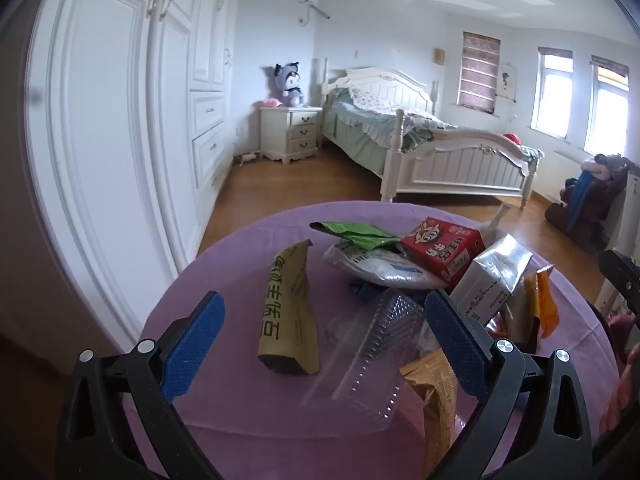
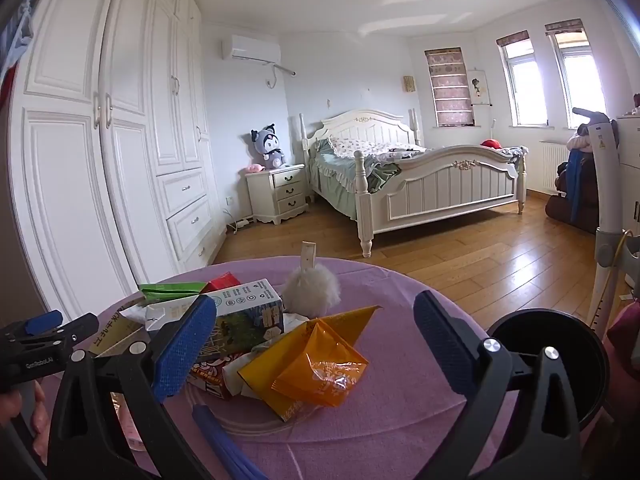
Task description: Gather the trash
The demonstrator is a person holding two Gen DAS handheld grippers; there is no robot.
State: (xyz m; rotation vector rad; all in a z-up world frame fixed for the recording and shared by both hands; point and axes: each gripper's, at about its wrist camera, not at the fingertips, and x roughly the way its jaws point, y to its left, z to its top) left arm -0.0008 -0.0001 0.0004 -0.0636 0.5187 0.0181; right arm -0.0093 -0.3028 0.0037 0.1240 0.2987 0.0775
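Note:
A round table with a purple cloth (image 1: 224,272) (image 2: 400,292) holds a heap of trash. In the left wrist view I see a tan paper sleeve (image 1: 289,312), a clear plastic tray (image 1: 372,344), a green wrapper (image 1: 356,234), a red carton (image 1: 442,248) and a silver carton (image 1: 494,276). My left gripper (image 1: 324,316) is open, its jaws either side of the sleeve and tray, holding nothing. In the right wrist view an orange wrapper (image 2: 320,364) lies between the open jaws of my right gripper (image 2: 316,320), beside a printed carton (image 2: 244,312) and a white fluffy ball (image 2: 312,292).
A black round bin (image 2: 560,360) stands at the table's right edge. The left gripper (image 2: 48,336) shows at the far left of the right wrist view. Behind are a white wardrobe (image 2: 120,160), a bed (image 2: 420,176), a nightstand (image 2: 280,192) and wooden floor (image 2: 480,252).

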